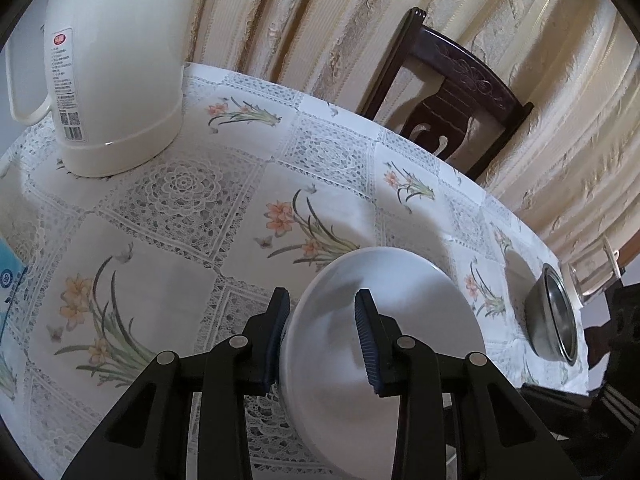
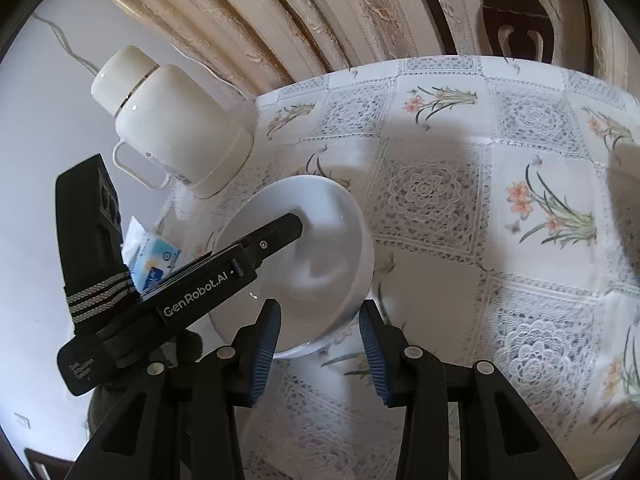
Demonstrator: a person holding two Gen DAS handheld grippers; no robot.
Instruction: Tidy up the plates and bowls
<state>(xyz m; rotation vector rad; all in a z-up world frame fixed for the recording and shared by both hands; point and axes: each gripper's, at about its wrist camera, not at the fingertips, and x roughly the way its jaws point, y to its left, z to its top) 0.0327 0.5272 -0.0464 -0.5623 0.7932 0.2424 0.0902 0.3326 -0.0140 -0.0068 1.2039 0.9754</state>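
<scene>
The left gripper (image 1: pixel 322 332) was clamped on the wall of a white bowl (image 1: pixel 384 320), one finger outside the rim and the other inside the hollow; the bowl hung tilted, its open side turned away to the gripper's right, and whether its lower edge rested on the flowered tablecloth (image 1: pixel 192 200) or hung clear could not be told. The right gripper (image 2: pixel 320 340) had its jaws apart and held nothing; the bowl lay just ahead of its fingertips, with the left tool reaching in from its left.

A steel bowl (image 1: pixel 554 316) sat well off to the left gripper's right, near the table edge; a white thermos jug (image 1: pixel 116 64) stood far ahead and to its left; a blue packet (image 2: pixel 154 258) lay beyond the bowl as the right gripper saw it; a dark chair (image 1: pixel 452 96) stood past the table.

The step in hand appeared to be carrying the white bowl toward a stacking place, perhaps the steel bowl. To do it well, the pinch on one wall should be kept firm, since glazed ware slips and a one-sided hold lets the bowl swing; it should be levelled before it is lowered; the free gripper could steady the far rim; the release should come only once the base sits flat.
</scene>
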